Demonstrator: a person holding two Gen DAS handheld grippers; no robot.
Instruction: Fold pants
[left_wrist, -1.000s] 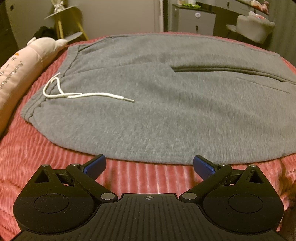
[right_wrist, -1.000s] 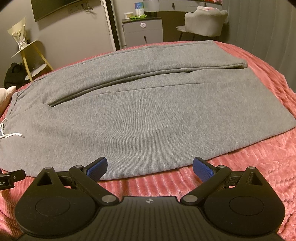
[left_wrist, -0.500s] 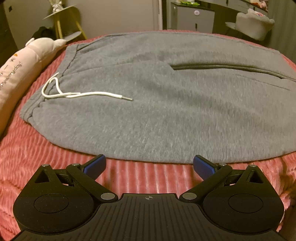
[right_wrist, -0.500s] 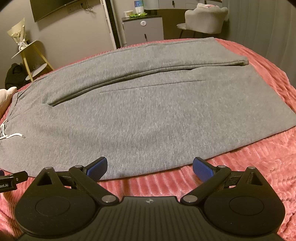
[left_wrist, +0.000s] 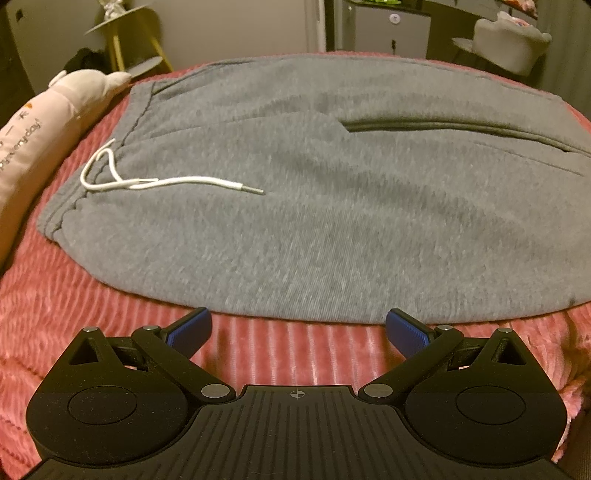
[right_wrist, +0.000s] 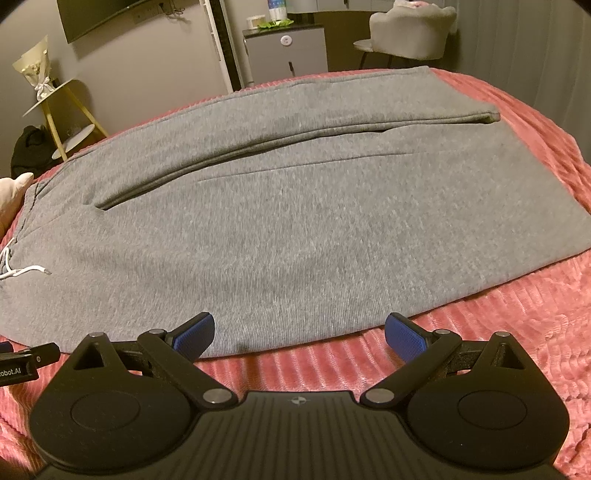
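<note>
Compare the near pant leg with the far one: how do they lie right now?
The near leg lies broad and flat along the bedspread edge closest to both open hand-held grippers; the far leg lies behind it, looking narrower. The near leg's cuff end runs further right than the far leg's cuff. Both are grey, flat and unfolded.

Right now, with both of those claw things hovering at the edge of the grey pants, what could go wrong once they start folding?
1. The white drawstring lies loose on the grey pants, so it could snag or trail out of the fold.
2. Each open hand-held gripper, left and right, sits right at the hem over the ribbed pink blanket, so it might pinch blanket along with fabric.
3. The two legs overlap unevenly; the fold may come out crooked.
</note>
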